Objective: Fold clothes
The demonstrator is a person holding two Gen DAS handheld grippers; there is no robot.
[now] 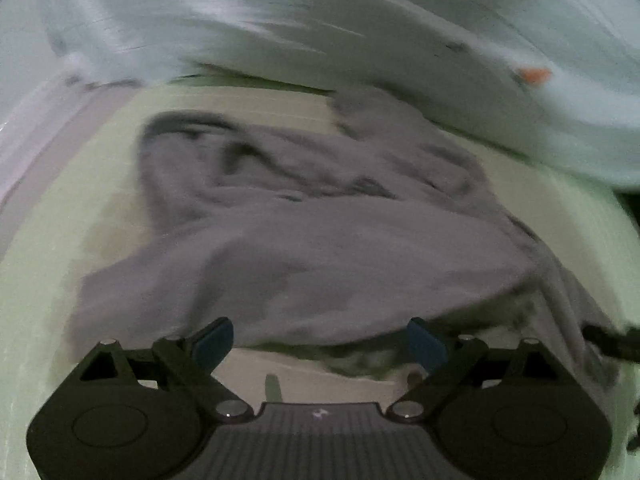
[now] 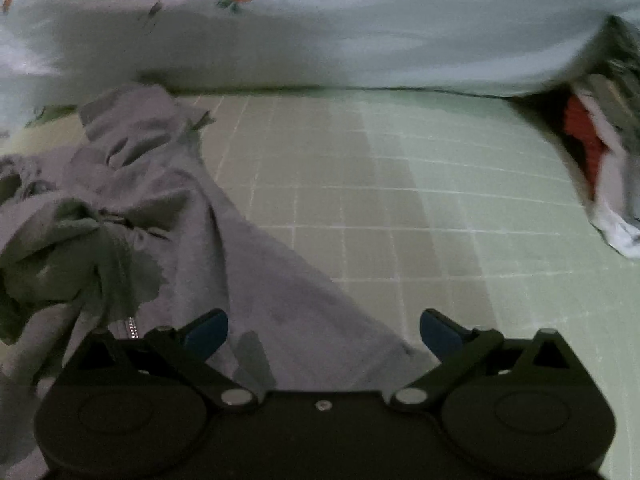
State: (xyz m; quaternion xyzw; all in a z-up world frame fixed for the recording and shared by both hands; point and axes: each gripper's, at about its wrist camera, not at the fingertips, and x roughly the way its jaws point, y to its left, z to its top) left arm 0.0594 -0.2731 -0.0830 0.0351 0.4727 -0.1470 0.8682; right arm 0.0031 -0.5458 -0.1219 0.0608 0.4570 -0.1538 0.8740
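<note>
Grey garment (image 1: 304,232) lies crumpled on the green gridded mat (image 2: 400,208), nothing pinned. My left gripper (image 1: 320,340) hangs wide over its near edge, right gripper (image 2: 324,332) wide too. Carrot-print sheet (image 2: 360,40) behind, more clothes (image 2: 600,160) far right.

Both wrist cams close, angled down over green mat (image 2: 440,200); shared: grey garment (image 1: 320,240), pale bedding (image 2: 400,40).
</note>
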